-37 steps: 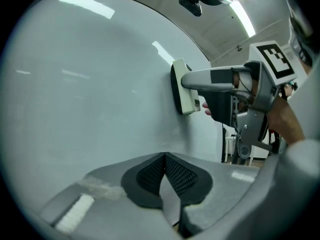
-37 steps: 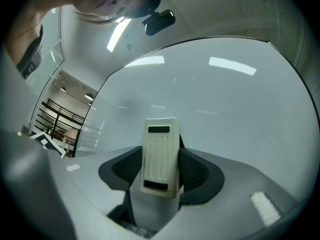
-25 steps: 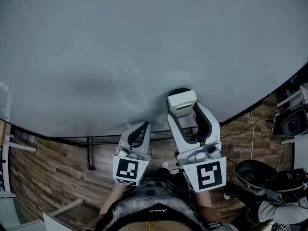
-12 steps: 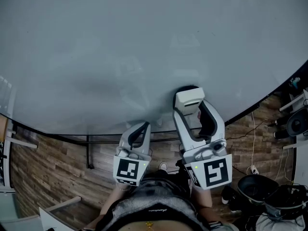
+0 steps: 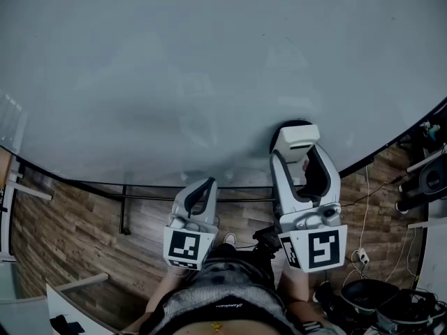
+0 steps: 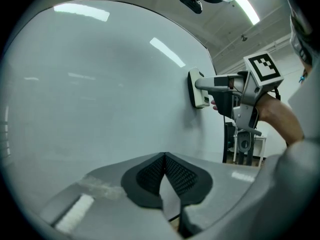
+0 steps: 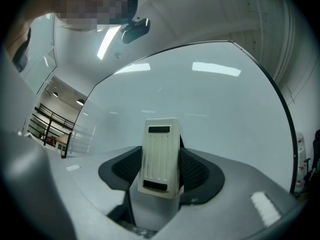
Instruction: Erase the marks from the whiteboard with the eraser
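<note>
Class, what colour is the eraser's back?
The ribbed plastic eraser is cream-white with two black patches; clearest in the right gripper view.

The wiping face of the eraser (image 5: 296,143) lies against the whiteboard (image 5: 209,61), so I cannot see it well in any view. In the right gripper view, both sides of the eraser are covered by the pads (image 7: 194,171) of my right gripper (image 7: 160,171).

The whiteboard is cut off by the top edge and both side edges of the head view. I cannot tell if any faint mark is on it.

In that view my hands are hidden under the marker cubes (image 5: 313,250). Dark things (image 5: 394,313) on the floor (image 5: 77,236) are cut off at the lower right corner, and I cannot name them.
</note>
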